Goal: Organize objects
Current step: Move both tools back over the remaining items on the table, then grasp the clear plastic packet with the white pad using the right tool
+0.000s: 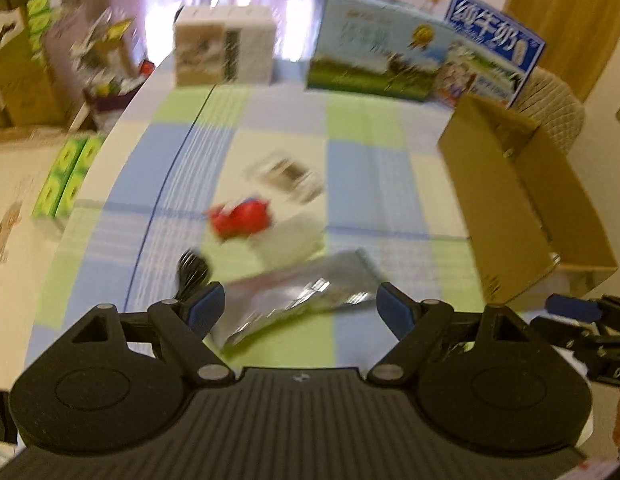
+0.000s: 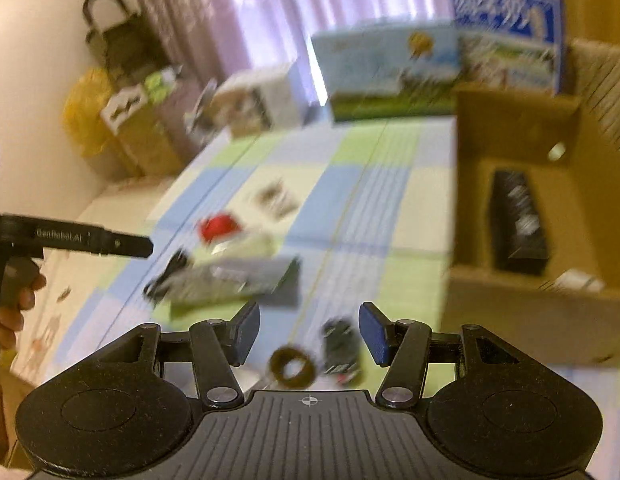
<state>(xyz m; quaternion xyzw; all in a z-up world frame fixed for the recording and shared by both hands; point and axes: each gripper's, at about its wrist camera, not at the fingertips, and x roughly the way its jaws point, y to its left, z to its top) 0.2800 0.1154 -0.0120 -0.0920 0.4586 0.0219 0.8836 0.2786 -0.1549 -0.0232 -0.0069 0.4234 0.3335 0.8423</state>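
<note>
Partly done: a black item (image 2: 518,220) already lies in the cardboard box (image 2: 510,300), while silver pouch (image 1: 302,296), red object (image 1: 240,218) (blurred) wait on the tablecloth; left gripper (image 1: 300,306) and right gripper (image 2: 308,334) gape empty.

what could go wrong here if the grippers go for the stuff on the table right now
Both views are motion-blurred, so aim may be off. The silver pouch lies flat between the open jaws of the left hand-held gripper, and a flat foil pack may slip or crumple when pinched. The red object, a white item and a black item crowd it, so one could get knocked. The right hand-held gripper hovers beside the cardboard box and might bump its wall.
</note>
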